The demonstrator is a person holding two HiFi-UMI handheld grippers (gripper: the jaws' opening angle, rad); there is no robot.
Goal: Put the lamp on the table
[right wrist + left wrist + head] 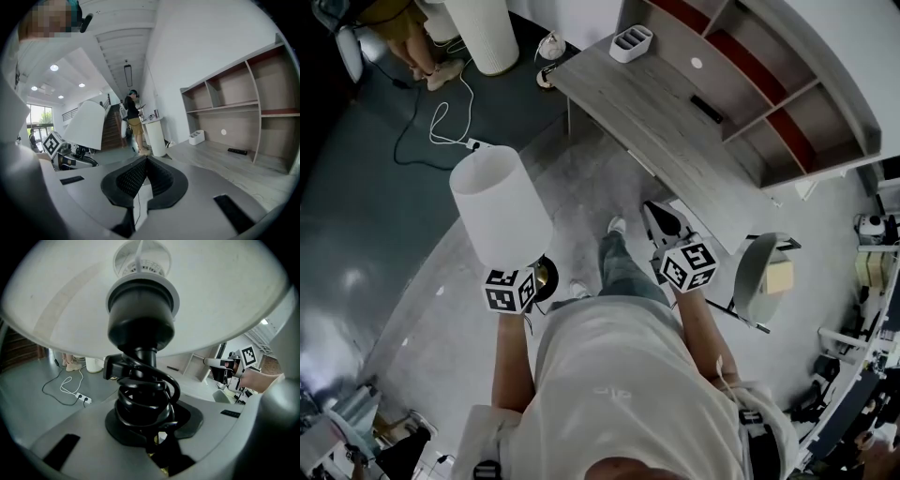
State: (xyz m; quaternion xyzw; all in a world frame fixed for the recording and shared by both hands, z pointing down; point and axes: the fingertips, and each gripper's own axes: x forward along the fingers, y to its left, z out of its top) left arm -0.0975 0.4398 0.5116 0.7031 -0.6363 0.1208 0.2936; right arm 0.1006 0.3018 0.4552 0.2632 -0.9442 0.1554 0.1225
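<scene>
The lamp has a white shade (500,203) and a black stem wound with black cord (143,399); a brass-coloured base (546,275) shows below it. It is held off the floor, tilted. My left gripper (525,277) is shut on the cord-wrapped stem (145,427), with the shade (225,301) filling the left gripper view above. My right gripper (662,218) is shut with nothing in it, its pads meeting (141,161), and it points toward the grey wooden table (675,127). That table (234,164) lies ahead on the right, apart from the lamp.
On the table stand a white divided box (630,42) and a small black item (706,108), with shelves (769,84) behind. A power strip with white cable (473,143) lies on the floor. A grey chair (759,277) is at my right. A person (133,117) stands far off.
</scene>
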